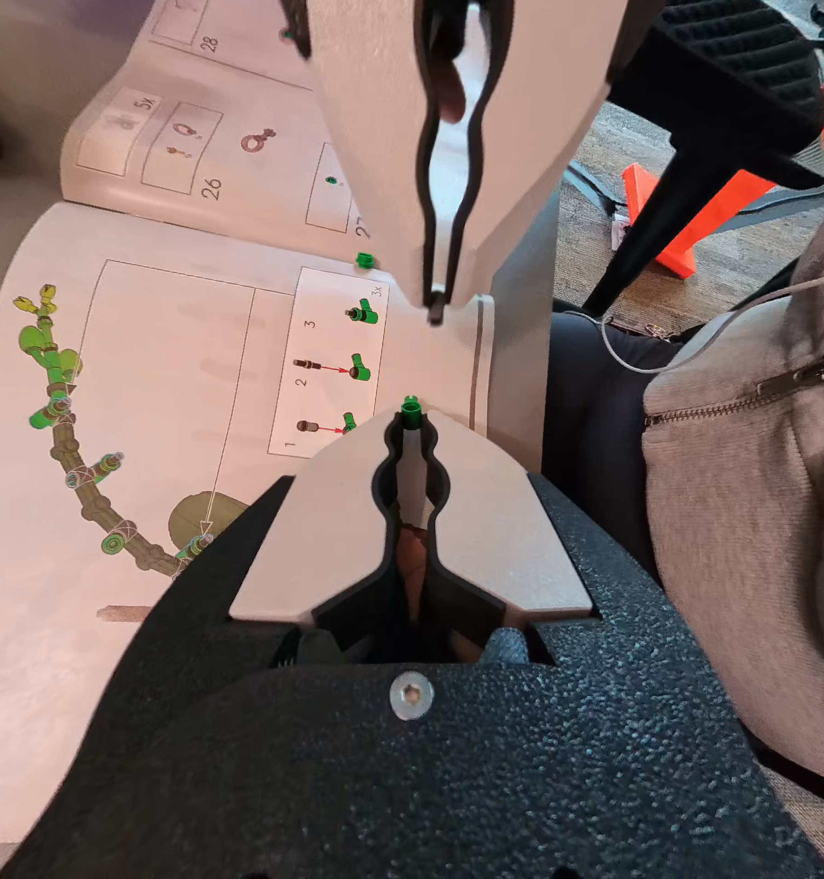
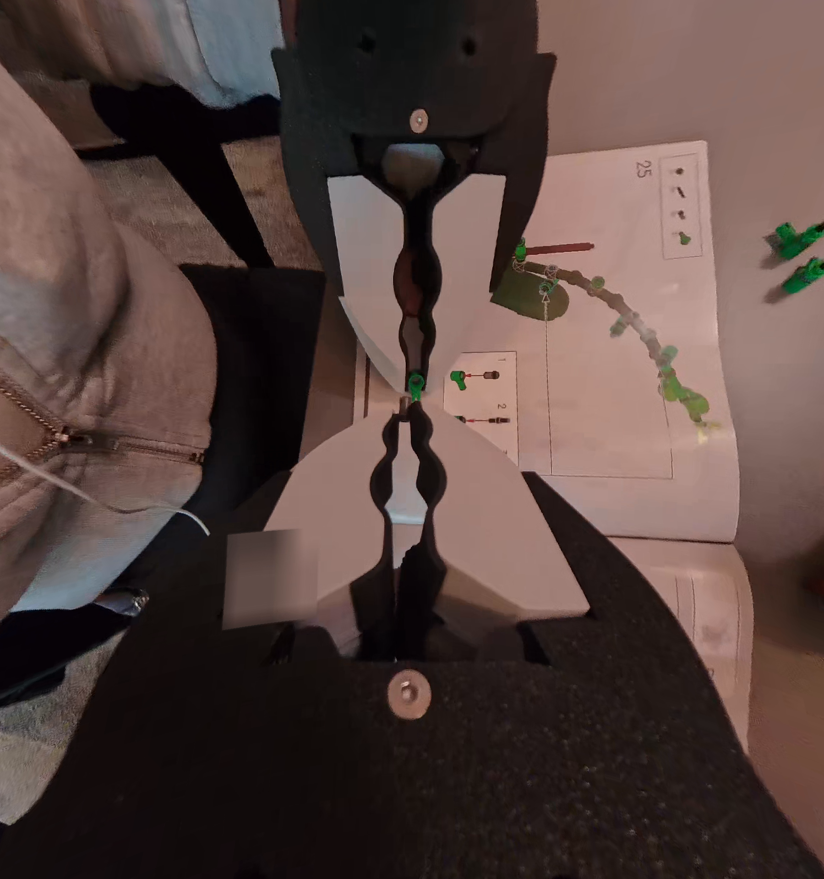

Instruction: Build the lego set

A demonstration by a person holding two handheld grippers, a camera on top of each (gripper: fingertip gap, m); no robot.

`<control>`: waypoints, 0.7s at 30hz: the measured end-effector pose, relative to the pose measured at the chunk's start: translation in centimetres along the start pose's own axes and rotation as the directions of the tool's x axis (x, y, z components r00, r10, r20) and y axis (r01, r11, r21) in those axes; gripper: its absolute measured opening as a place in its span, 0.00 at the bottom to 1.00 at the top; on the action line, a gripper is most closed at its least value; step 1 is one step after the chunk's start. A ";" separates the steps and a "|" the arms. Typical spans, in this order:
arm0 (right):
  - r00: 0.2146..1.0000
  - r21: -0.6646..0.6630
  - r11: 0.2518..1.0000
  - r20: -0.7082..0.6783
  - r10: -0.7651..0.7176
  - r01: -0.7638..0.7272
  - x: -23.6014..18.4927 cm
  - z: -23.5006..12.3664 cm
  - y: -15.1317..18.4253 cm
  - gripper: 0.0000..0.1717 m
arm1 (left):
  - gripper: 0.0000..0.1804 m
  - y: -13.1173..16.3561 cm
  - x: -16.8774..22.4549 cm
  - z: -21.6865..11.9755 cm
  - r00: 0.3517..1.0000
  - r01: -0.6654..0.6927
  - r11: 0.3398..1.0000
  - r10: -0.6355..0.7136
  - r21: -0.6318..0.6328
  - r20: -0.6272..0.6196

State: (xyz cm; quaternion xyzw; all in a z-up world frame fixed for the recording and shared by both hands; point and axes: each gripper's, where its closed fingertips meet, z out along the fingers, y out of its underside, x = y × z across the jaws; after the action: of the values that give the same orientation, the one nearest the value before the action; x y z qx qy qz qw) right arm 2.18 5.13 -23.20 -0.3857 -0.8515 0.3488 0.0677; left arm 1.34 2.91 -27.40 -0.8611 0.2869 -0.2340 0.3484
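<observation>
Green connector (image 1: 411, 413) pinched at the tip of the left tongs (image 1: 412, 418); grey pin (image 2: 404, 408) pinched at the tip of the right tongs (image 2: 406, 418).
Both tongs meet tip to tip above an open instruction booklet (image 1: 162, 342) on the table (image 2: 790, 428), near its front edge, with pin and connector almost touching. One loose green piece (image 1: 365, 260) lies on the booklet by the right tongs. Two green assemblies (image 2: 800, 257) lie on the table beyond the booklet, well apart from the tongs. A person's grey zipped jacket (image 1: 743, 475) is just beside the table. An orange stand (image 1: 695, 223) sits on the floor.
</observation>
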 end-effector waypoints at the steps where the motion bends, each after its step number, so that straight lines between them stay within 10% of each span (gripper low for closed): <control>1: 1.000 -0.029 1.000 0.000 -0.009 0.009 0.1 0.4 0.2 0.02 | 0.03 0.0 0.0 0.0 1.000 0.000 1.000 0.000 -0.003 0.000; 21: 0.998 -0.182 0.982 0.025 0.059 -0.054 0.5 2.7 1.6 0.02 | 0.03 0.0 -0.2 0.4 0.992 -0.111 0.987 0.117 -0.120 0.048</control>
State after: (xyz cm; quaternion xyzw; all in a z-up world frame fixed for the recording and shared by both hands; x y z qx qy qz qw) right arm 1.77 4.77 -26.28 -0.4089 -0.8694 0.2771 0.0096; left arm 1.45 3.26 -27.69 -0.8683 0.3391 -0.1726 0.3181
